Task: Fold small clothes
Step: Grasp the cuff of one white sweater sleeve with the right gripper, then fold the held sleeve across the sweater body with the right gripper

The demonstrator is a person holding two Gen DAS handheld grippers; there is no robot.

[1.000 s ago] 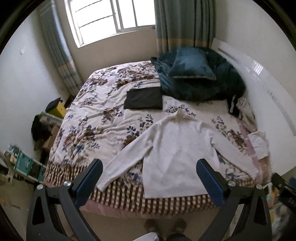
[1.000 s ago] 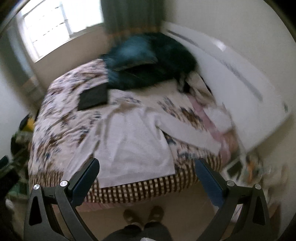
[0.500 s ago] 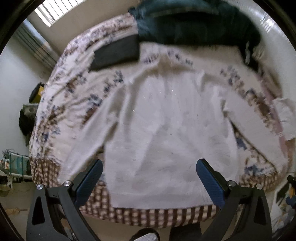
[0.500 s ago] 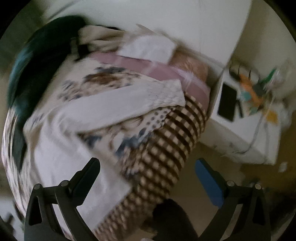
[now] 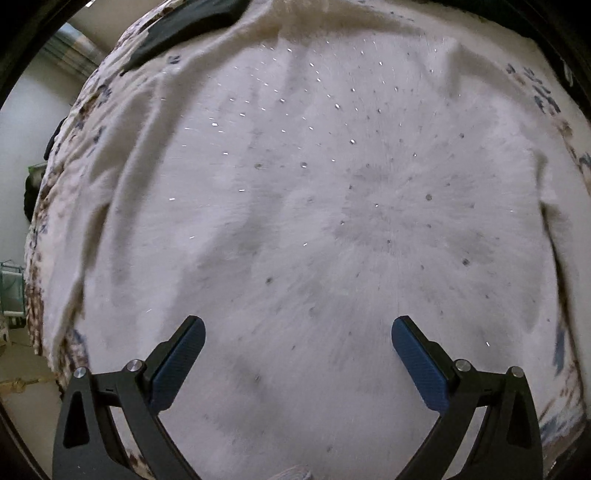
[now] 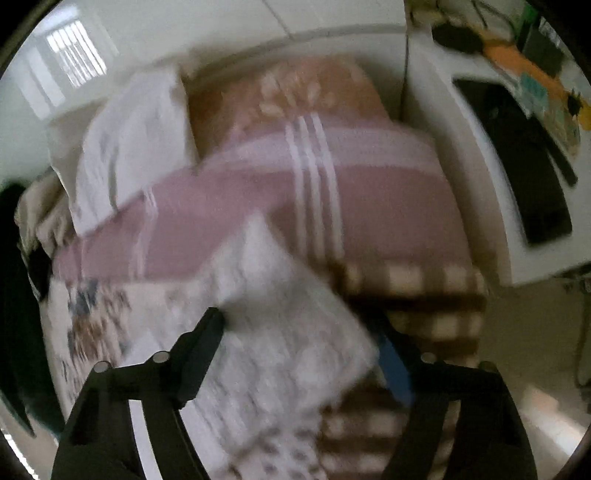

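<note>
— Blue-padded black tongs of the left gripper [image 5: 298, 326] stand wide apart, pointing steeply down over the body of a white fuzzy knitted sweater [image 5: 314, 206] with small glinting specks; nothing lies between the pads. What about the other hand?

— Right gripper [image 6: 301, 332], same black build: its jaws are closing, with the white knitted sleeve end [image 6: 280, 314] between them. The picture is too blurred to say whether the pads press on the cloth yet.

— Where does the sweater lie?

— Spread flat on a floral-printed bedspread [image 5: 85, 122] with a brown-and-cream checked border [image 6: 417, 295]; the sleeve end sits at the bed's corner, over that border.

— And farther out?

— A folded dark garment [image 5: 184, 26] lies beyond the sweater. In the right view, a pink striped blanket [image 6: 240, 206] runs behind the sleeve, a crumpled white cloth [image 6: 129, 147] rests on it, and a white side table [image 6: 461, 110] holding a flat black slab [image 6: 524, 158] stands just beside the bed.
</note>
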